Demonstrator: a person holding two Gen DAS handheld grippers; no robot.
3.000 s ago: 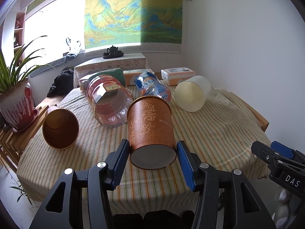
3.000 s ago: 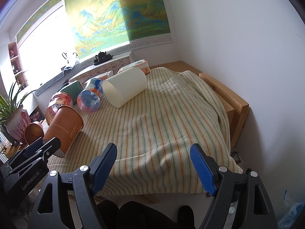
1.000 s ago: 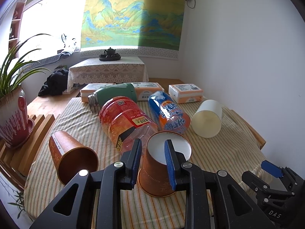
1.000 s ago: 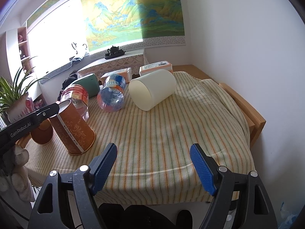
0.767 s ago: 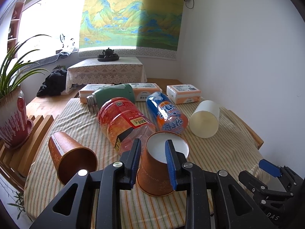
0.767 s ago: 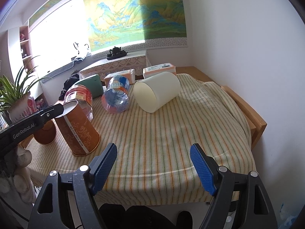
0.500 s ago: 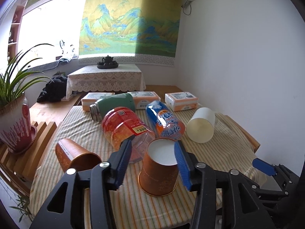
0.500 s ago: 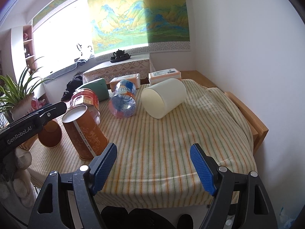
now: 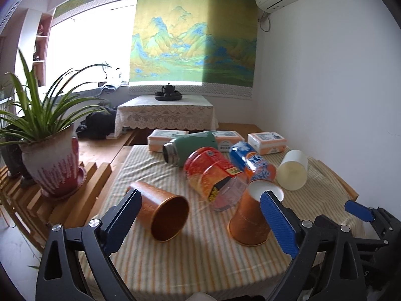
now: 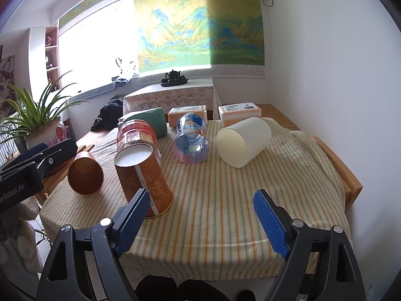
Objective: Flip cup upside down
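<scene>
- left gripper (image 9: pixel 200 222) hangs above the striped table (image 9: pixel 195 258), jaws spread wide, holding nothing
- just left of the patterned cup (image 9: pixel 250 218) lies a plain copper cup (image 9: pixel 163 215) on its side
- patterned cup sits rim-down, white base up, so the flip looks done
- probably light, thin-walled paper, crushable; I'd pinch mid-wall gently
- right gripper (image 10: pixel 200 215), right of that cup, gapes empty too
</scene>
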